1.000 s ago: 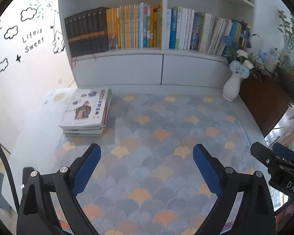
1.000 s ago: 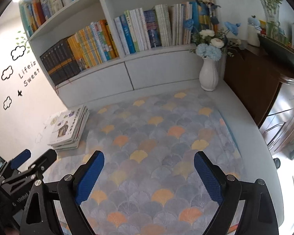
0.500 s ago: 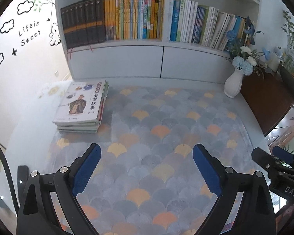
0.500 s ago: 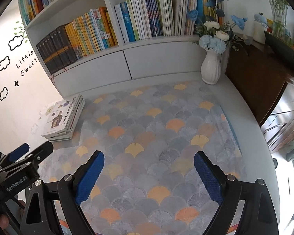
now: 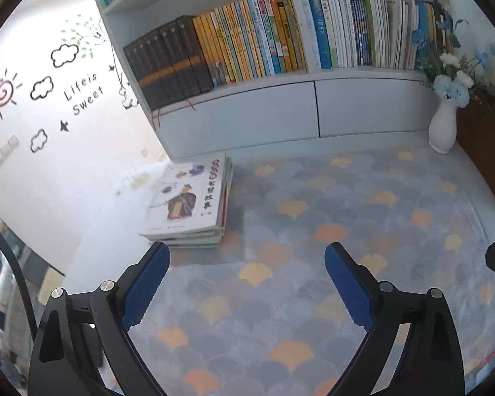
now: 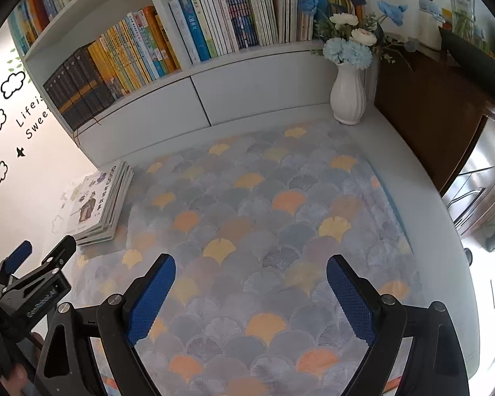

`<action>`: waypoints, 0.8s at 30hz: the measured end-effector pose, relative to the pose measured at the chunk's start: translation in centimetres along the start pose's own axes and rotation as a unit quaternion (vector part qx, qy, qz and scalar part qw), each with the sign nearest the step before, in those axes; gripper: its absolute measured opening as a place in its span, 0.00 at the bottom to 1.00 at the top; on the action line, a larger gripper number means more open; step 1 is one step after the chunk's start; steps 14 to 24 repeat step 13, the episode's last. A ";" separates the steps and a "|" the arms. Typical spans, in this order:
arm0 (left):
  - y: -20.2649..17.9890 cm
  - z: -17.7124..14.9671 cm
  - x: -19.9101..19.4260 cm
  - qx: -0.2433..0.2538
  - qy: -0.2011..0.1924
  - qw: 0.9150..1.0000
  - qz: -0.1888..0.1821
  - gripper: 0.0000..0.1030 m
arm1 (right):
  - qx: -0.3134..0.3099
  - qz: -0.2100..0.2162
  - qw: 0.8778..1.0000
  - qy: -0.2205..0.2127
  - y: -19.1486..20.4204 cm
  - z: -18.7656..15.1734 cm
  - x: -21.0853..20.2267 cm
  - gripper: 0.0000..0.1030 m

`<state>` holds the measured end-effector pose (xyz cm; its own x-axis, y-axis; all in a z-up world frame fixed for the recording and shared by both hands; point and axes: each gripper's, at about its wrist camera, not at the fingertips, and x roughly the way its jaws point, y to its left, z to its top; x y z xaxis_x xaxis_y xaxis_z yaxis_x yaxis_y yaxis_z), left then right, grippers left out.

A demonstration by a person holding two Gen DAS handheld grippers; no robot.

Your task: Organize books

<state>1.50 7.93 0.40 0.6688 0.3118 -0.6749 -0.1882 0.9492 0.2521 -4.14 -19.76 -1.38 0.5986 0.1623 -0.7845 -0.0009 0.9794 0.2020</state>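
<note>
The stack of books (image 5: 191, 204) lay flat on the counter (image 5: 92, 231), just ahead of the left gripper (image 5: 247, 283) and a little to its left side, its near edge close beyond the tip of that gripper's left blue pad (image 5: 145, 290). The top cover showed a drawn figure in a dark robe with a column of printed characters beside it. The left gripper was released — its jaws stood wide apart with nothing between them — and it hung over the scallop-patterned mat (image 5: 313, 264) that covered most of the counter.

The right gripper (image 6: 250, 293) was likewise spread wide and held nothing. From its view the stack of books (image 6: 99, 201) sat well ahead and far to the left, at the left edge of the mat (image 6: 264, 214), with the black body of the left gripper (image 6: 39, 270) showing near it at the lower left.

Beyond both grippers stood a white bookshelf (image 5: 247, 112), its open shelf filled with upright volumes: dark spines (image 5: 165, 62) at the left end, yellow and orange spines (image 5: 247, 39) beside them, then blue and white ones further right. A white vase (image 6: 348, 95) of pale blue and white flowers stood ahead and to the right of the right gripper, at the far corner of the counter beside a dark wooden cabinet (image 6: 429, 115). The wall to the left of the left gripper carried stickers — clouds, a sun and lettering (image 5: 82, 94).
</note>
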 end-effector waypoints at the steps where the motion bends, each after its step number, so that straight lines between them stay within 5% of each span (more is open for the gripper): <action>1: 0.1 0.1 0.0 -0.001 0.000 1.000 0.000 0.93 | -0.004 -0.003 1.000 -0.002 0.1 0.0 0.0 0.89; 7: 0.6 0.4 0.2 -0.017 -0.008 1.000 0.007 1.00 | -0.006 -0.003 1.000 0.007 0.3 0.1 0.7 0.89; 11: 0.2 0.3 -0.9 -0.002 -0.051 0.999 0.015 1.00 | 0.000 0.000 1.000 0.013 0.0 0.1 1.3 0.89; 24: 0.1 0.5 -0.7 -0.002 -0.047 0.999 0.003 1.00 | 0.003 0.001 1.000 0.014 0.0 0.2 1.5 0.89</action>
